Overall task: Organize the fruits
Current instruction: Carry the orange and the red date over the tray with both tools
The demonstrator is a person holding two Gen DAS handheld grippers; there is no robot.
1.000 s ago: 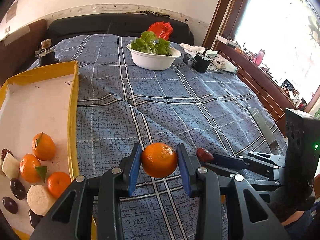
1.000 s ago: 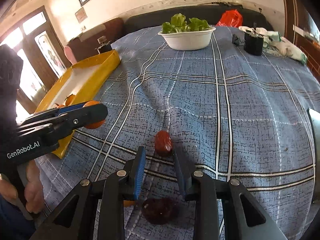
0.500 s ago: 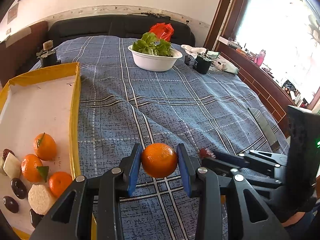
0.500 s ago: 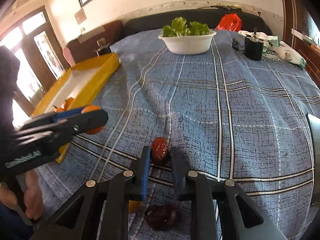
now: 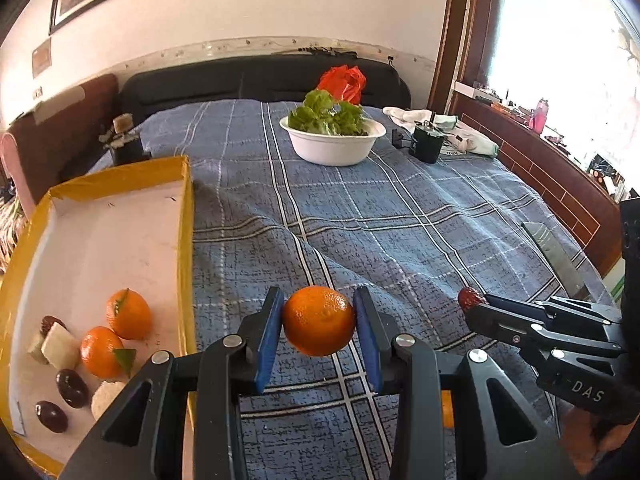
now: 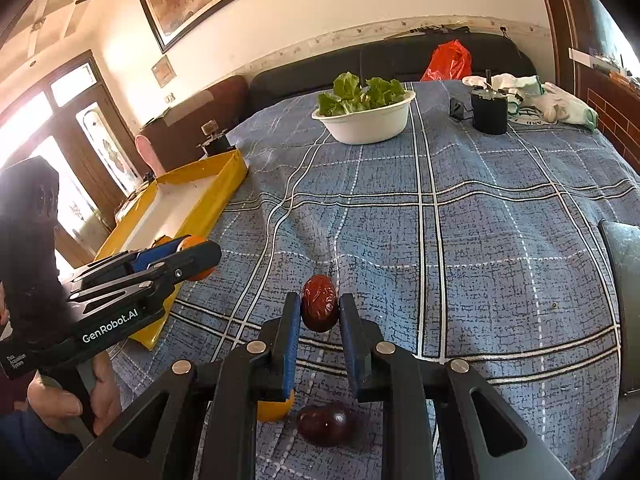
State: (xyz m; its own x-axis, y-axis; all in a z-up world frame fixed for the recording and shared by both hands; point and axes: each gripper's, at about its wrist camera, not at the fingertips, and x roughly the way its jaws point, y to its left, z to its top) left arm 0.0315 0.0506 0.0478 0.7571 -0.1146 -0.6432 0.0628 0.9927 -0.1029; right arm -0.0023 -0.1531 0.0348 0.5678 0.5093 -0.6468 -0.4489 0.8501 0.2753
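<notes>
Between my left gripper (image 5: 319,322) jaws sits a mandarin (image 5: 319,320), pinched above the bed (image 5: 360,216) beside the yellow tray (image 5: 185,240). My right gripper (image 6: 320,312) jaws grip a red date (image 6: 319,308), lifted off the blanket.

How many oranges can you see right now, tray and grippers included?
4, possibly more hidden. Two with leaves lie in the yellow tray: and. One orange is clamped in the left gripper. One lies on the blanket, half hidden under the right gripper.
</notes>
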